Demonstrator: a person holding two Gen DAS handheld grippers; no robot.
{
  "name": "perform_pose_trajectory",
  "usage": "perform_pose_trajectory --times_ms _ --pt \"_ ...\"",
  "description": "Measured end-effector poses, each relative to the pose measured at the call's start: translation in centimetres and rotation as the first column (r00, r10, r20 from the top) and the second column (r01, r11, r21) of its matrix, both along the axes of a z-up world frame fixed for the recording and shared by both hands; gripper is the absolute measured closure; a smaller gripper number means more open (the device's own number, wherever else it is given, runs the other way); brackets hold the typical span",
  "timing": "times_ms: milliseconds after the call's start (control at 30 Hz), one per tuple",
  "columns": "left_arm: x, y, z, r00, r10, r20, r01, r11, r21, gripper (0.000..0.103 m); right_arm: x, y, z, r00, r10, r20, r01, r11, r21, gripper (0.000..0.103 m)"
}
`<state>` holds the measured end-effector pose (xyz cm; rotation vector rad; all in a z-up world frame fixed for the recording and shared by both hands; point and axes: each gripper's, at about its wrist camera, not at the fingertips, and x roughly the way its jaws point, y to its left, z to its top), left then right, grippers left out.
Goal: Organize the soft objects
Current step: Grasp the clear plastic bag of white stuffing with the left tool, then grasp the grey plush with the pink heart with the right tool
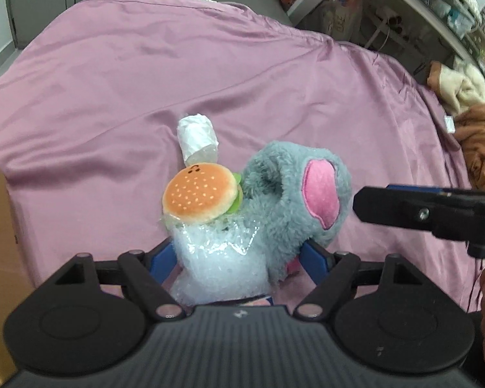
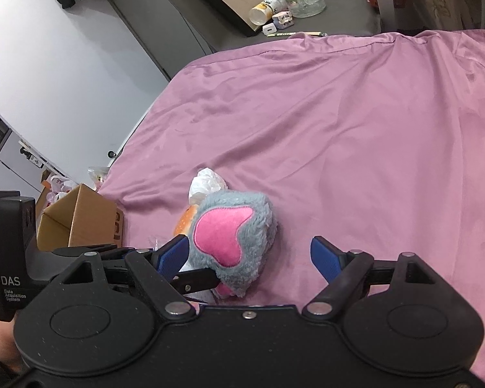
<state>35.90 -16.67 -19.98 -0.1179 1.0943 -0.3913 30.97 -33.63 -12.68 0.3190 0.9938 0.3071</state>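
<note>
Barely begun: burger [image 1: 201, 192], bubble wrap [image 1: 224, 258], grey plush [image 1: 294, 194] heaped beside box [image 2: 80, 220]; both grippers [image 1: 239, 255] [image 2: 249, 258] spread, pinching nothing

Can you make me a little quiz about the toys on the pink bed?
1. True or false: the burger plush lies beside the grey plush.
2. What sits between the left gripper fingers? A) bubble wrap B) a book C) a shoe
3. What colour is the bedsheet?

Key: 1 true. 2 A. 3 pink.
</note>
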Motion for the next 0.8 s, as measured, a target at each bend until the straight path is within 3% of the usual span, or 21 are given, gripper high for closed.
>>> perform_pose_trajectory --times_ms 100,333,467,600,700,800 --pt "-0.2 1.1 -0.2 0.999 0.036 -0.027 -0.038 0.995 -0.092 0.046 0.1 0.4 0.2 1.000 0.011 0.001 -0.011 1.000 -0.001 0.021" --pt "-0.8 2.0 0.4 0.998 0.067 -0.019 -0.068 0.991 -0.111 0.068 1.0 1.9 0.4 1.000 0.018 -0.001 -0.018 1.000 0.000 0.021" --pt "-1.3 2.5 0.8 0.996 0.083 -0.011 -0.084 0.991 -0.103 0.076 2.0 3.1 -0.1 1.000 0.018 -0.006 -0.018 1.000 -0.020 0.019" --pt "-1.7 3.0 1.7 0.996 0.088 0.006 -0.087 0.991 -0.106 0.076 3.2 3.9 -0.4 1.000 0.007 -0.020 -0.007 1.000 -0.017 0.018" --pt "-1.9 3.0 2.3 0.996 0.086 0.022 -0.083 0.992 -0.095 0.076 4.0 4.5 -0.5 0.999 -0.003 -0.043 0.003 1.000 -0.005 0.009" --pt "-2.1 3.4 2.8 0.994 0.105 0.028 -0.102 0.990 -0.093 0.076 4.5 5.5 -1.1 0.998 0.006 -0.055 -0.008 0.999 -0.033 0.007"
